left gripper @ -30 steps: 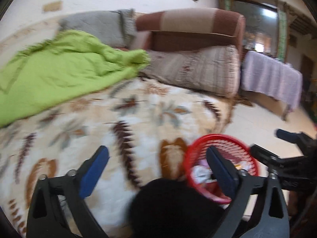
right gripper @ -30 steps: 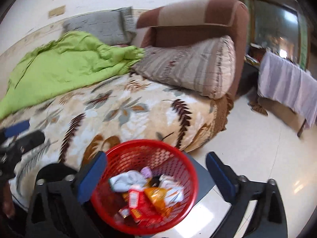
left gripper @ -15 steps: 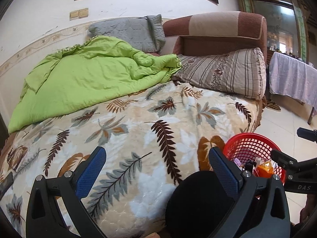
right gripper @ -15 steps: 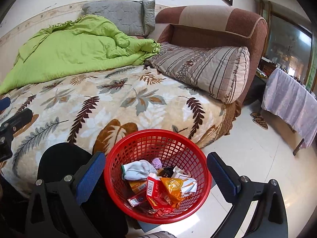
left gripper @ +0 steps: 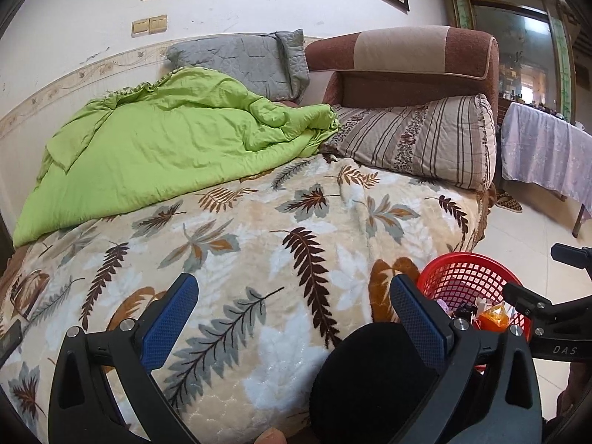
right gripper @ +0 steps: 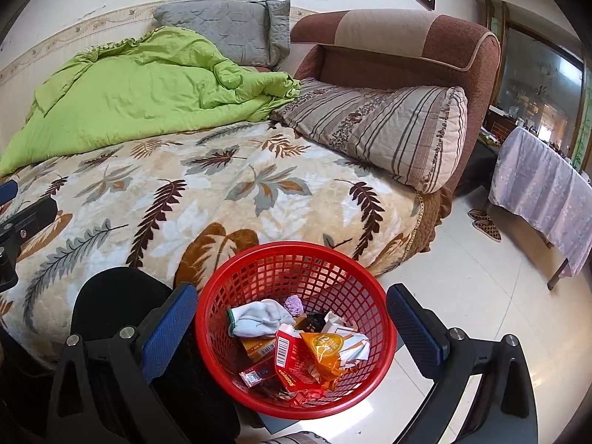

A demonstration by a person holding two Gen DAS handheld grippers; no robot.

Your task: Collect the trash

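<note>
From the left wrist, the left gripper (left gripper: 292, 318) hangs spread and empty over the leaf-patterned bed (left gripper: 259, 229); no litter shows on the blanket, and the red basket (left gripper: 466, 277) sits low at the right.

From the right wrist, the right gripper (right gripper: 292, 318) is also spread, holding nothing, above the basket (right gripper: 296, 255) on the floor beside the bed — wrappers (right gripper: 314, 355) and a white sock (right gripper: 259, 316) lie inside. Collecting looks nearly done; the next move calls for scanning for leftover trash.
</note>
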